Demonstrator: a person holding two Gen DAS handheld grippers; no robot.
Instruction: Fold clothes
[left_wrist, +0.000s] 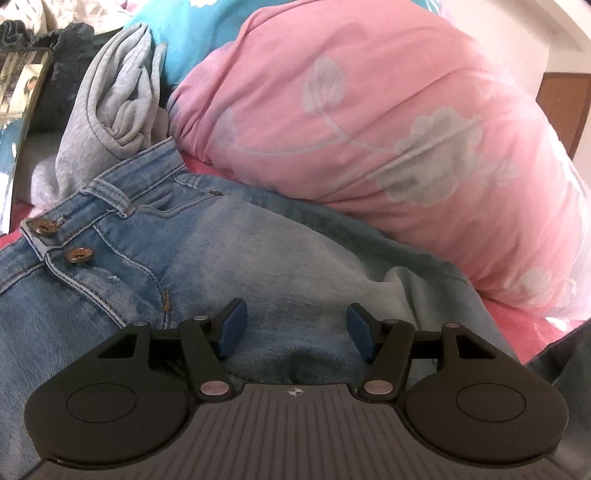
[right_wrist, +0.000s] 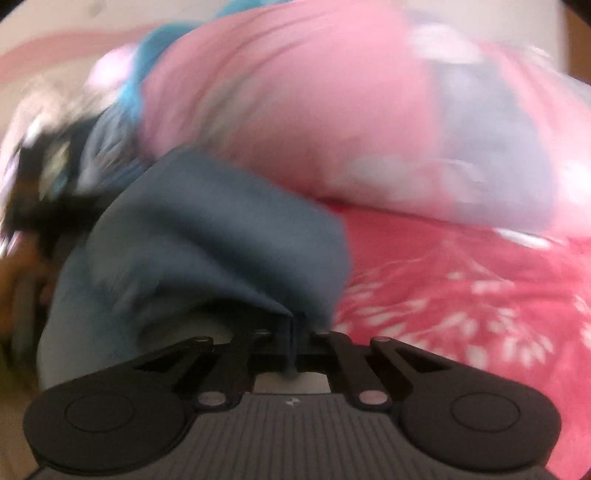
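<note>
Left gripper (left_wrist: 295, 328) gaped over jeans (left_wrist: 229, 251) on the pink bedsheet (right_wrist: 461, 280) — right gripper (right_wrist: 295, 334), blurred, clenched denim — pillow (left_wrist: 369, 110) behind.

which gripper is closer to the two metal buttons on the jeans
Left. The left gripper hovers open over the jeans, the buttons up-left. The right gripper pinches denim; no buttons show there.

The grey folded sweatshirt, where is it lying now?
In the left wrist view, the grey folded sweatshirt lies upper left, behind the blue denim jeans' waistband, beside the pink floral quilt.
</note>
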